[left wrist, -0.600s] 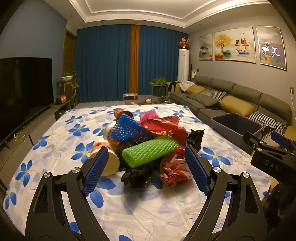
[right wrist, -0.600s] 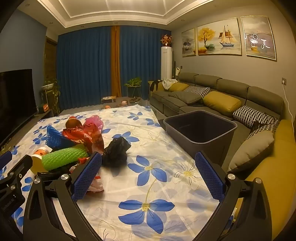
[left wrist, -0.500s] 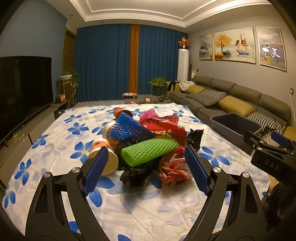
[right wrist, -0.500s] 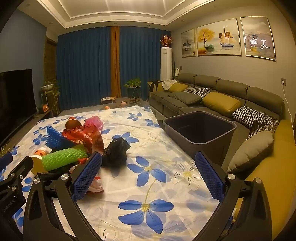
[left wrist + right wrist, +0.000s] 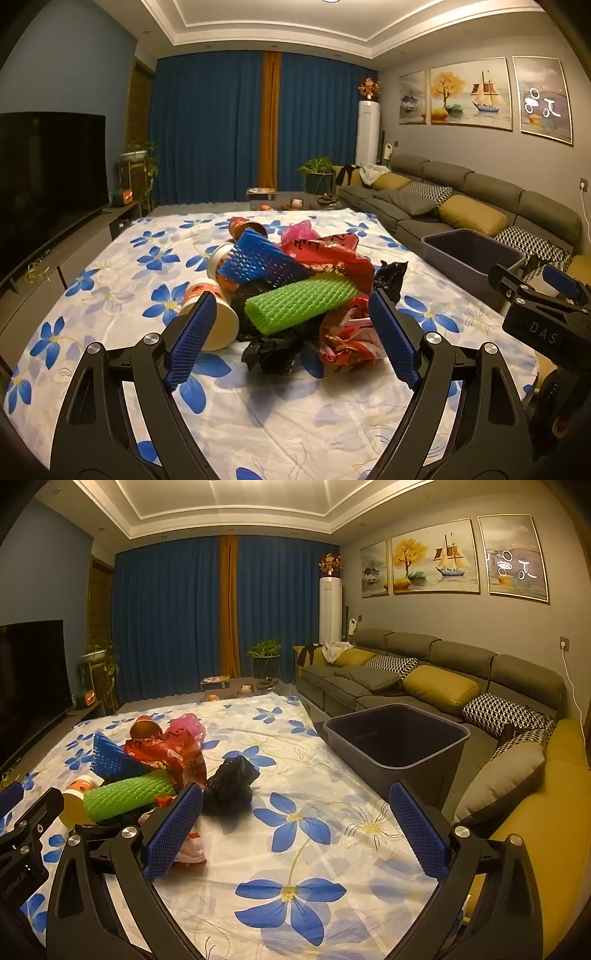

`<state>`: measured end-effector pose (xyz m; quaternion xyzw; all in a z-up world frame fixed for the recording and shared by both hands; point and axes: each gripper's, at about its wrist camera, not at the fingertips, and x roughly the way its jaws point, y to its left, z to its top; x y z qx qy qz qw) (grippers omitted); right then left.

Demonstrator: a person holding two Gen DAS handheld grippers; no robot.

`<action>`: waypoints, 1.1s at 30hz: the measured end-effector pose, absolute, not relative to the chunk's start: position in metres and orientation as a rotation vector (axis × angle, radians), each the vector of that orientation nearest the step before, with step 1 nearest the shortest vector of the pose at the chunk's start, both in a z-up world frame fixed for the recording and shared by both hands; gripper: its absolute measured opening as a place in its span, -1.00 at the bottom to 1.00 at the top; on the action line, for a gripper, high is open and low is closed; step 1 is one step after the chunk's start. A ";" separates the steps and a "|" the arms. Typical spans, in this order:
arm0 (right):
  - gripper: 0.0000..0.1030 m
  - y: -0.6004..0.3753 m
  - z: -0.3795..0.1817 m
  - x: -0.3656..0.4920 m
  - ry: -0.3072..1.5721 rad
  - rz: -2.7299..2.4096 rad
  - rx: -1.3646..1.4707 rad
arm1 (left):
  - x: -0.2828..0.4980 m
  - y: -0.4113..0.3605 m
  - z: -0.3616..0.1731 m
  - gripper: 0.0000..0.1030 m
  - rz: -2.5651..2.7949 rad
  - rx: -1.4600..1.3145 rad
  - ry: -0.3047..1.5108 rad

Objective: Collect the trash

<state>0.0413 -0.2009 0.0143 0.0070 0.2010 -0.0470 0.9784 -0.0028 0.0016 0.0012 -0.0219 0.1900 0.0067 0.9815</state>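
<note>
A: Where does the trash sit?

B: It lies heaped on the flowered cloth (image 5: 122, 295). A green foam net (image 5: 301, 304) rests on top and a blue foam net (image 5: 258, 258) lies behind it, against a red plastic bag (image 5: 332, 254). A paper cup (image 5: 218, 317) lies on its side at the heap's left edge, and a crumpled black bag (image 5: 231, 786) sits just to the heap's right.

A: And the tongs?

B: The left gripper (image 5: 291, 341) hangs in front of the heap with its blue pads spread wide, touching nothing. The right gripper (image 5: 295, 827) is spread wide too, over bare cloth, with nothing between its pads.

A: Where is the bin?

B: The dark bin (image 5: 399, 742) stands off the cloth's right edge, beside the sofa (image 5: 461, 672), well apart from the heap.
</note>
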 end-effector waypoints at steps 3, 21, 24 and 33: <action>0.91 -0.200 0.014 0.038 0.398 -0.098 0.013 | -0.003 0.003 0.002 0.61 0.015 -0.043 0.383; 0.91 -0.200 0.014 0.039 0.389 -0.097 0.013 | -0.005 0.001 0.002 0.61 0.037 -0.042 0.388; 0.91 -0.201 0.014 0.038 0.387 -0.098 0.015 | -0.004 0.001 0.002 0.61 0.038 -0.043 0.388; 0.91 -0.201 0.014 0.038 0.385 -0.097 0.015 | -0.004 0.001 0.002 0.61 0.038 -0.043 0.386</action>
